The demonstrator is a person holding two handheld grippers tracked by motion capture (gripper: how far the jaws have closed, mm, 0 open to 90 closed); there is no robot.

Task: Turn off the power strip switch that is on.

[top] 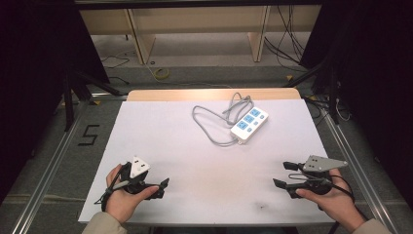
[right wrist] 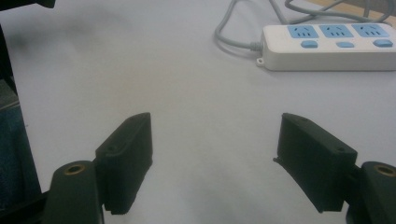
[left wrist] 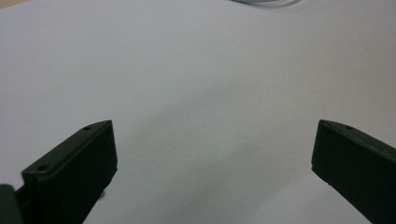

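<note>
The power strip (top: 250, 124) is what I'm going for: white glossy plastic bar, blue socket faces and blue buttons, lying flat and angled, well ahead of both tongs and closer to my right one. In the right gripper view it sits up and to the right of the jaws. Its grey cord (top: 212, 122) is rubbery and round, looping on the side toward my left tong.

My right gripper (top: 287, 174) has its jaws as wide as they go, nothing between them. The left gripper (top: 164, 187) is wide open too, empty, just matte white table (top: 160, 131) under it.

My worry: that shell looks slick and the hard black jaws are blocky, so I reckon a pinch on the edge could squirt it sideways. The cord loop could also snag a jaw and drag the whole thing.
</note>
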